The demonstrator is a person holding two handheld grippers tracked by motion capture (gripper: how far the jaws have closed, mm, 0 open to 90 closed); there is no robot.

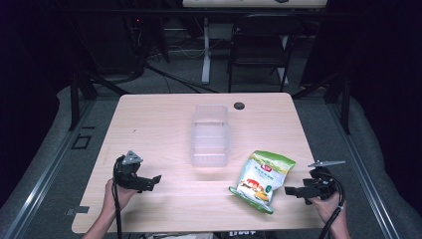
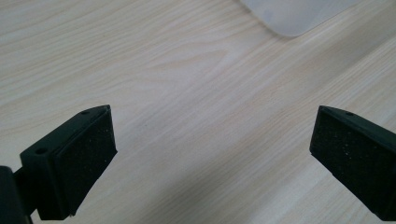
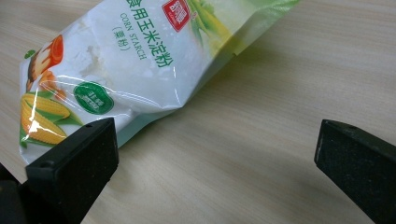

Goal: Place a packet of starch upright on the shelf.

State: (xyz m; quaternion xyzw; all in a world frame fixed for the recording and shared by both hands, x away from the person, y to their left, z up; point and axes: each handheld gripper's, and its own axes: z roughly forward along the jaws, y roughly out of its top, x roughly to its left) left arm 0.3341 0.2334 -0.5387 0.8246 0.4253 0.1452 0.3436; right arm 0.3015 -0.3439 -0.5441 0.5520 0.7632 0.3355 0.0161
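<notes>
Near the desk's (image 1: 149,124) right front corner lies a bag of corn starch (image 1: 262,180), flat on the wood, white with green borders and corn pictured at its near end. Its printed face is up; "CORN STARCH" reads clearly in the right gripper view (image 3: 135,60).

Right gripper (image 1: 293,190): held in a hand at the desk's right edge, just beside the bag, pointing toward it. Jaws spread wide, nothing between them. In the right gripper view (image 3: 215,154) the bag's lower edge sits just behind one jaw; contact cannot be told.

Left gripper (image 1: 152,180): held in a hand near the left front edge, well apart from the bag. Jaws likewise spread, released, bare wood grain between them in the left gripper view (image 2: 212,154).

Middle of the desk: a clear plastic bin (image 1: 210,135), long axis running front to back, well apart from both grippers. One rounded corner of it shows at the top of the left gripper view (image 2: 294,16).

Far edge, right of centre: a small dark round grommet (image 1: 239,105).
</notes>
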